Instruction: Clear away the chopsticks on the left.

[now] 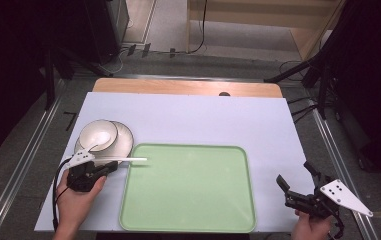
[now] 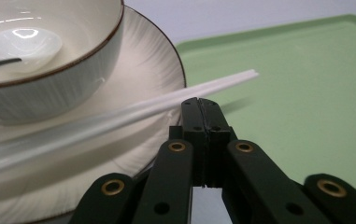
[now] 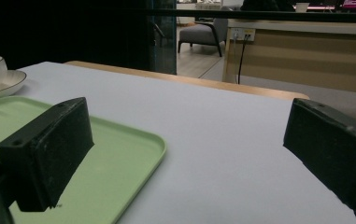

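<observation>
The left gripper [image 1: 112, 167] was found at the near left of the table, its jaws pressed together on a pair of white chopsticks [image 1: 128, 159]. In the left gripper view the chopsticks [image 2: 119, 120] ran crosswise over the closed jaw tips, lying slantwise above the plate [image 2: 143, 70], with their far ends out over the edge of the green tray [image 2: 306, 93]. The bowl [image 1: 98, 135] stood on the plate [image 1: 123, 137], just behind the left gripper and beside the tray's [image 1: 188, 220] left far corner.

The right gripper [image 1: 298, 186] rested at the near right, well apart from the tray, its jaws spread wide with nothing between them.

Assessment: the step in hand appeared to be carrying the chopsticks from the plate to the tray. The next move would call for taking them farther over the tray, lowering them until they lie flat on its floor, and only then parting the jaws. Held crosswise at one point, the sticks could pivot or roll on release.
</observation>
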Motion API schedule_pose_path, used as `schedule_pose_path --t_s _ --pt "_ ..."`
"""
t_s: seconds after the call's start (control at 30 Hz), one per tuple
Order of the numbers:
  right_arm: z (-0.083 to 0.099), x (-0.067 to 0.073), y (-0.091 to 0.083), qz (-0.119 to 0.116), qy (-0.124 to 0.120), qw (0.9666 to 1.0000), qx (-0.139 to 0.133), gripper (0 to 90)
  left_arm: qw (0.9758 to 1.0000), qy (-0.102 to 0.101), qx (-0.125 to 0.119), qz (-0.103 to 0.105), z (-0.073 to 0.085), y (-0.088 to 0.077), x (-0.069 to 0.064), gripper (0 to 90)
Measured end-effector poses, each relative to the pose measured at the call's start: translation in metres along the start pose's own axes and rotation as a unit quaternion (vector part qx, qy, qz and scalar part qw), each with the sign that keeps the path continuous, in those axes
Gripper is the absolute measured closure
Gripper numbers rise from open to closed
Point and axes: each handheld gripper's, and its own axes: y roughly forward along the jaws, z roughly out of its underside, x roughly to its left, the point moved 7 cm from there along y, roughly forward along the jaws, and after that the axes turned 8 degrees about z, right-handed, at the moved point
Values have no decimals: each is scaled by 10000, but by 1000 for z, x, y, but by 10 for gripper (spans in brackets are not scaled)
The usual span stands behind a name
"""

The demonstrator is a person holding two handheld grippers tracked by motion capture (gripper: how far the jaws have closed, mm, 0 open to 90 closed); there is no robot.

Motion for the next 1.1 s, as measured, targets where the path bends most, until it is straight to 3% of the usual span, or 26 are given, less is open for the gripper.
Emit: schedule_pose_path --t_s 0.07,0.27,0.63,1.1 --pt "1 2 1 -14 -18 10000 35 14 9999 -15 83 -147 -2 5 4 900" --pt "2 6 2 -74 -103 9999 82 14 9993 -25 274 -255 -6 18 10 900" --pt "4 9 5 -145 -151 9997 160 14 9988 64 393 -292 -16 34 11 900" --pt "6 14 7 -213 -171 9993 244 14 9966 183 531 -603 -31 53 18 900"
